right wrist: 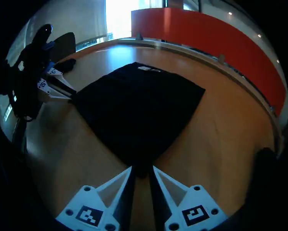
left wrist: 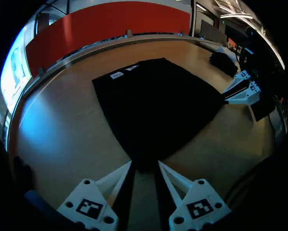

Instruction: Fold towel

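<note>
Towel [left wrist: 155, 104] lies on wooden table [left wrist: 67, 127] by a red wall [left wrist: 105, 23], left gripper [left wrist: 145, 167] and right gripper [right wrist: 142, 169] clamping its corners.

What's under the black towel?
The wooden table shows on all sides of the black towel, which lies spread on it. No bulge shows in the cloth. The tabletop directly beneath it, and anything thin lying there, is covered.

So the right gripper [right wrist: 142, 171] pinches the black towel's [right wrist: 140, 107] near corner on the wooden table [right wrist: 228, 134], left gripper [right wrist: 68, 96] grabbing another corner.
</note>
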